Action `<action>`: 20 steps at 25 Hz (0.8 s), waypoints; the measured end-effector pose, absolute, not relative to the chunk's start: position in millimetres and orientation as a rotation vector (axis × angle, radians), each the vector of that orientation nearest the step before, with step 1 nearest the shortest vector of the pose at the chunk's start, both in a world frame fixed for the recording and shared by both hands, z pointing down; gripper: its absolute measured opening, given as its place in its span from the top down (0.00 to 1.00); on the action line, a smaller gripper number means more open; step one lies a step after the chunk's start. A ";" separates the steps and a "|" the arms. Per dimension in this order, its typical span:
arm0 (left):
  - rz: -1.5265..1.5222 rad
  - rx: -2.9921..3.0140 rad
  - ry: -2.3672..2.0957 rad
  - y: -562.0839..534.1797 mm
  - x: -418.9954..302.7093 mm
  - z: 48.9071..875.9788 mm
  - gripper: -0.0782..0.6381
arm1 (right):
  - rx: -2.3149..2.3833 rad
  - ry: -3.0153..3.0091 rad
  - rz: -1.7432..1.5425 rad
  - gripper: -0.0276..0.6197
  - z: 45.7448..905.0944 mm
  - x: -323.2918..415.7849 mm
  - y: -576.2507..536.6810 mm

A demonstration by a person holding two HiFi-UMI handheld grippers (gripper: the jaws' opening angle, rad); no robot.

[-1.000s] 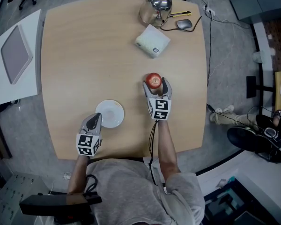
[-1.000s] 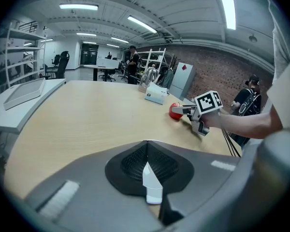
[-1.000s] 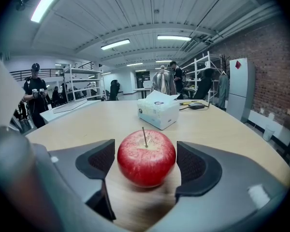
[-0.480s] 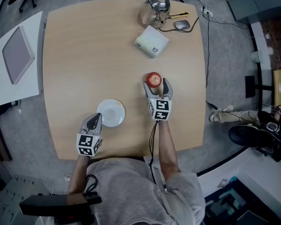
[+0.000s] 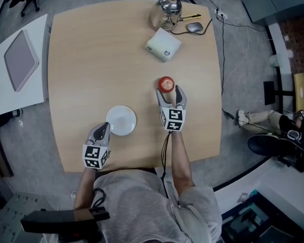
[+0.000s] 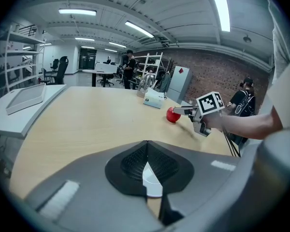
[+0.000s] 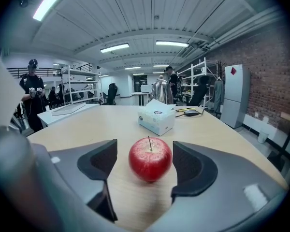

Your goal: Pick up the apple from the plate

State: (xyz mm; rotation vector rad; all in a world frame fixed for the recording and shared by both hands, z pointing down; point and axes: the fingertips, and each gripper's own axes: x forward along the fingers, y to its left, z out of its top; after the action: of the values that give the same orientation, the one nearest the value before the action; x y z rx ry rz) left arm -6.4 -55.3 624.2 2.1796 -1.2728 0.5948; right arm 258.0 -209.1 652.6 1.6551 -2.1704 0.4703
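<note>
Jaws on right gripper [image 5: 169,95] wide, just been closing a touch | shiny red apple [image 7: 150,159] sits untouched between them on pale wood counter [image 5: 91,59] | left gripper [image 5: 103,130] jaws shut beside round white plate [image 5: 121,120]

You have even, bright overhead light in the head view; the table [image 5: 91,59] shows only short, soft shadows and no glare. Both gripper views bend strongly toward the edges and go dark in the corners. Strip lights [image 7: 50,1] blow out white at the right gripper view's upper left. The apple [image 7: 150,158] looks slightly soft.
</note>
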 end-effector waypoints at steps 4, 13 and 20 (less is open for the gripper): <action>0.588 2.192 -1.277 -52.4 -7.6 620.6 0.86 | 1.671 -2.176 0.455 0.42 645.1 257.8 -203.8; 0.577 2.212 -1.281 -48.9 -15.3 615.7 0.86 | 1.711 -2.168 0.387 0.52 631.1 255.7 -194.7; 0.558 2.238 -1.282 -46.1 -20.9 607.4 0.86 | 1.733 -2.168 0.352 0.59 618.2 249.3 -184.7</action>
State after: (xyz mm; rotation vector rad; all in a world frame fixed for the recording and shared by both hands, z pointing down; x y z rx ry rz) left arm -20.9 -46.1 607.4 2.2377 -1.2821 0.5577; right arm 249.3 -184.7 618.2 1.7326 -2.1678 0.3524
